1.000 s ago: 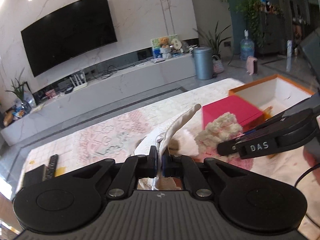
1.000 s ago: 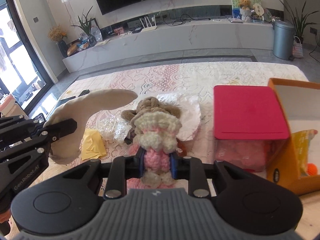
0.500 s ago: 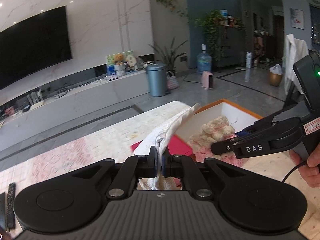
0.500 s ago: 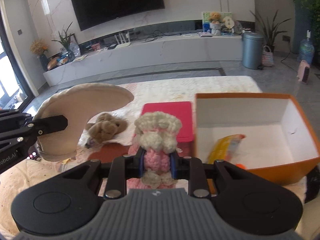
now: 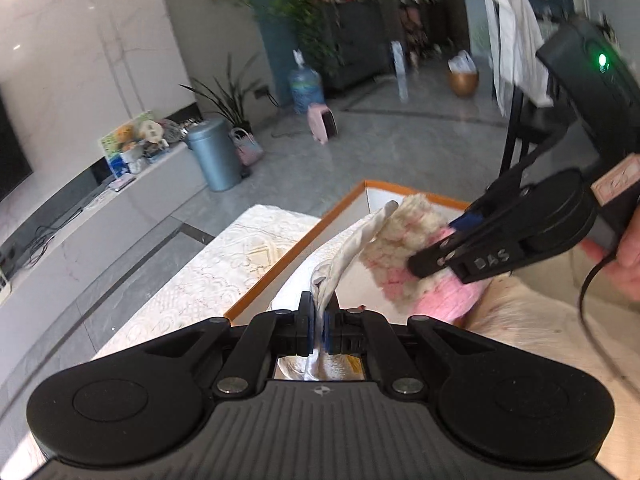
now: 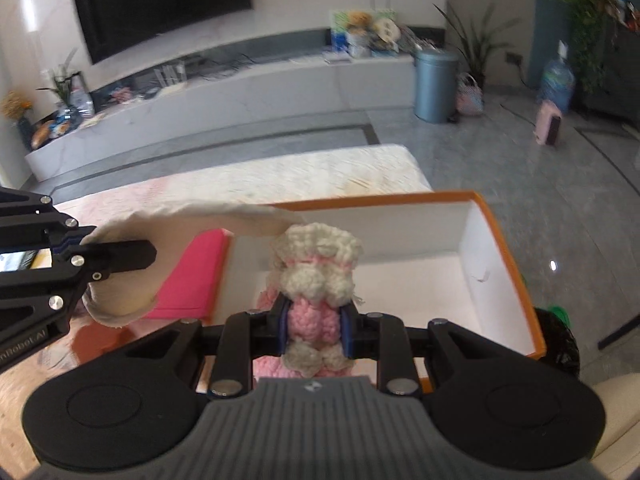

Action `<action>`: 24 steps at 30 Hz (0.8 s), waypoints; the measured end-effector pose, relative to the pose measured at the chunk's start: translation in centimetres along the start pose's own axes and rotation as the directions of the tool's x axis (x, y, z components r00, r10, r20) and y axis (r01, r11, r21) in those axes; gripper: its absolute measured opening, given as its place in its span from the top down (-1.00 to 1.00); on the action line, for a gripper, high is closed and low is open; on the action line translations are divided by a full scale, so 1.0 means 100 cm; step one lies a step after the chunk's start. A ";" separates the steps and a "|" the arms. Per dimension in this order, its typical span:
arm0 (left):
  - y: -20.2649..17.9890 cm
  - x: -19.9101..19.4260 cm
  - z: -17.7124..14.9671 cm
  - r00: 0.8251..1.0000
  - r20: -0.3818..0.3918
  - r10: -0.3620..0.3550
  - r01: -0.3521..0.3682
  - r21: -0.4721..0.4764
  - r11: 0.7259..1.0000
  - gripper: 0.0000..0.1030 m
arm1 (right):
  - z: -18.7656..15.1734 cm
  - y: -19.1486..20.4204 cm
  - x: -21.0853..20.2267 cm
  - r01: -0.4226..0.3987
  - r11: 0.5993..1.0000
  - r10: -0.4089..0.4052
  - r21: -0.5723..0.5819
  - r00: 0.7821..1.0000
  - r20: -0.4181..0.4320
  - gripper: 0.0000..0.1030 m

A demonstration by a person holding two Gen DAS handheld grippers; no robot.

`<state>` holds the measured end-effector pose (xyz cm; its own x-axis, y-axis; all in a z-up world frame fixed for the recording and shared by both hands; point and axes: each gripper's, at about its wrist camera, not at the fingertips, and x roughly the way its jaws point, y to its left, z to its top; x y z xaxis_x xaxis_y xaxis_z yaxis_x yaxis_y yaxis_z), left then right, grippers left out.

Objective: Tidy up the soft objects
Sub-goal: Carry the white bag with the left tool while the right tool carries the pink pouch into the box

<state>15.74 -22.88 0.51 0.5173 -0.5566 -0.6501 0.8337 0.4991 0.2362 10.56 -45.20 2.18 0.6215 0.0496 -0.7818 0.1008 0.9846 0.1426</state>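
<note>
My left gripper [image 5: 318, 330] is shut on a beige soft fabric piece [image 5: 348, 244], which rises from the jaws over the orange box's left wall. In the right wrist view the same piece [image 6: 180, 236] hangs from the left gripper [image 6: 132, 256]. My right gripper [image 6: 316, 334] is shut on a pink and cream crocheted toy [image 6: 316, 276], held above the open orange box with white inside [image 6: 516, 264]. In the left wrist view the toy [image 5: 404, 248] touches the tip of the fabric piece, held by the right gripper [image 5: 430, 264].
A red-lidded container [image 6: 192, 280] stands just left of the box on the lace-covered table [image 6: 280, 172]. A black bag [image 6: 560, 344] lies right of the box. Beyond the table are a grey floor, a bin [image 6: 434, 84] and a TV bench.
Both grippers have swung right with their loads, from above the table's clutter to over the orange box. The brown plush and the crumpled wrappers have dropped out of view.
</note>
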 end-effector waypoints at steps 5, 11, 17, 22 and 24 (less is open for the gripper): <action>-0.005 0.057 0.003 0.994 -0.105 -0.012 0.020 0.074 0.997 0.91 | 0.013 -0.030 0.040 0.041 0.999 -0.038 0.030 0.996 -0.080 0.54; -0.009 0.108 -0.003 0.978 -0.208 -0.016 0.053 0.172 0.984 0.91 | 0.021 -0.044 0.091 0.053 0.998 -0.045 0.037 0.980 -0.193 0.53; -0.008 0.137 -0.015 0.949 -0.313 -0.044 0.118 0.222 0.968 0.91 | 0.020 -0.051 0.133 0.045 0.998 -0.031 0.037 0.950 -0.312 0.51; -0.007 0.147 -0.028 0.921 -0.385 -0.064 0.159 0.221 0.962 0.90 | 0.020 -0.047 0.157 0.020 1.000 -0.012 0.017 0.922 -0.388 0.45; -0.007 0.147 -0.030 0.917 -0.391 -0.074 0.169 0.213 0.962 0.90 | 0.018 -0.043 0.163 0.020 1.000 -0.018 -0.001 0.913 -0.408 0.44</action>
<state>22.20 -29.47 -11.39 0.3374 -0.2880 -0.8962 0.9307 0.2449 0.2717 21.68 -48.92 -10.11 0.2489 0.0957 -0.9638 0.1125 0.9855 0.1269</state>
